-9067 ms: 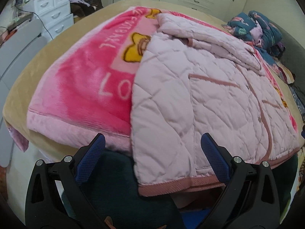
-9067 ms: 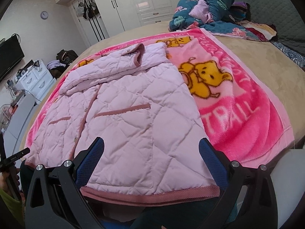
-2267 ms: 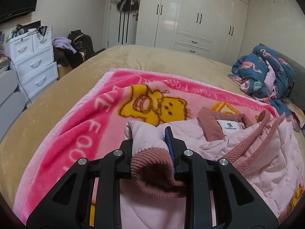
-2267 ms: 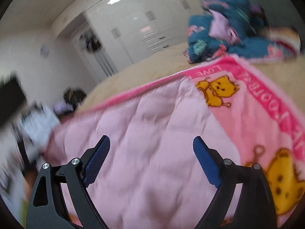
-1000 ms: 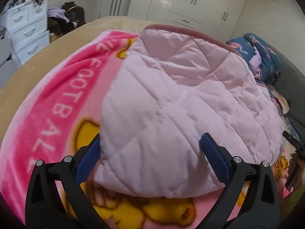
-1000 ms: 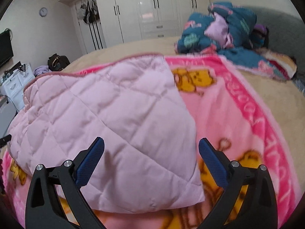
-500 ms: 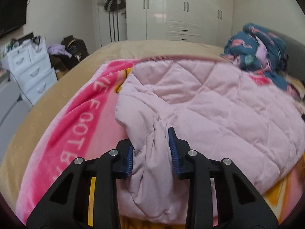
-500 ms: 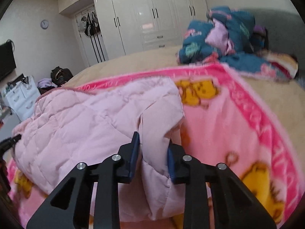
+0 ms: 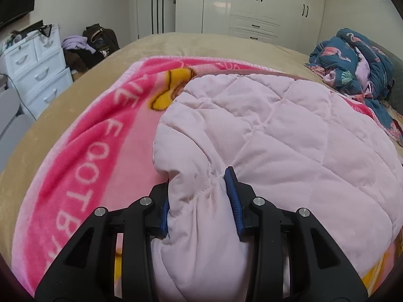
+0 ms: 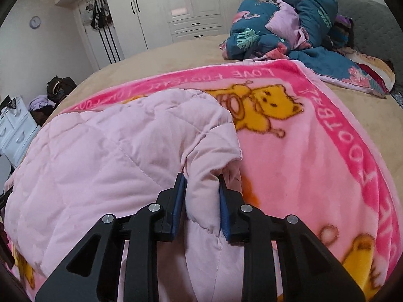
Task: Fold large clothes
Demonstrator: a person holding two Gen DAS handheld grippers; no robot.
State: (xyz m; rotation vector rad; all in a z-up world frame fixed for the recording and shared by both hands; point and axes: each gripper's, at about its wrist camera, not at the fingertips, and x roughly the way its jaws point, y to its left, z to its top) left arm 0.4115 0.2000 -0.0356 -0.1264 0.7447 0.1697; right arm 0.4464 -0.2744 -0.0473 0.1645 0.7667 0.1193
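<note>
While the folded pink quilted coat (image 9: 277, 130) lies on the pink blanket (image 10: 314, 156) mid-bed, left tool (image 9: 200, 196) easing apart, fabric between; right tool (image 10: 201, 196) clamped on corner. Step: second fold. Next: carry both corners across together.

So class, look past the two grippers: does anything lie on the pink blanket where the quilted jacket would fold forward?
Nothing visible does. The pale pink quilted jacket, pinched in both grippers, faces bare pink bear-print fleece blanket. The blue flamingo-print bedding heap sits beyond the blanket's far edge.
</note>
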